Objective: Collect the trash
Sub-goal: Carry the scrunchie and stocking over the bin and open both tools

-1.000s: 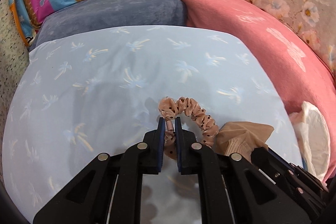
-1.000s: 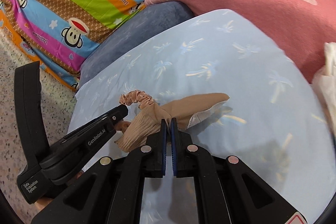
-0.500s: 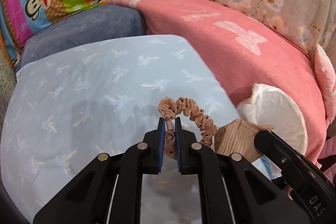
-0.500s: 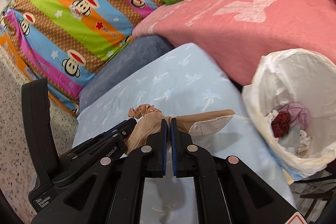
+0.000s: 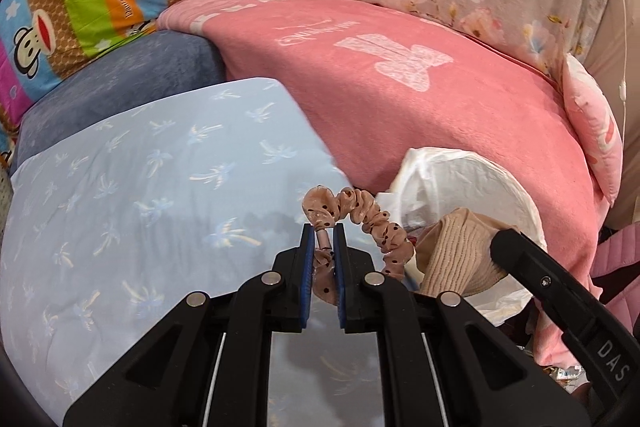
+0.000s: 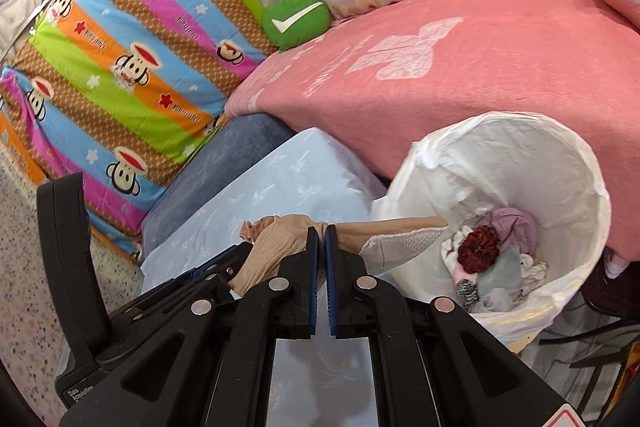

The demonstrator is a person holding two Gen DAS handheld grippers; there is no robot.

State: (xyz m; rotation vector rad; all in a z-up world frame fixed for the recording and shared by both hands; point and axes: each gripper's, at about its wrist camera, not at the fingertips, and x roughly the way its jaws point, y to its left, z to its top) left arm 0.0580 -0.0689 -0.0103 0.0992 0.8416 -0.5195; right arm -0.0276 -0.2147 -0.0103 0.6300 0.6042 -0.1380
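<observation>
Where the left wrist view looks down, the left gripper (image 5: 323, 231) pinches a beige dotted scrunchie (image 5: 362, 215), whose lower loop hides between the pads. Beyond it the right gripper (image 5: 494, 239) covers part of a tan sock (image 5: 452, 251) and the white-lined bin (image 5: 472, 183), which a second ago barely showed at the frame's edge.

From the right wrist, the right gripper (image 6: 321, 231) is pressed onto the sock (image 6: 276, 247), its toe reaching the bin's near rim (image 6: 420, 163). Earlier the sock hung over the blue bedsheet (image 6: 288, 179).
</observation>
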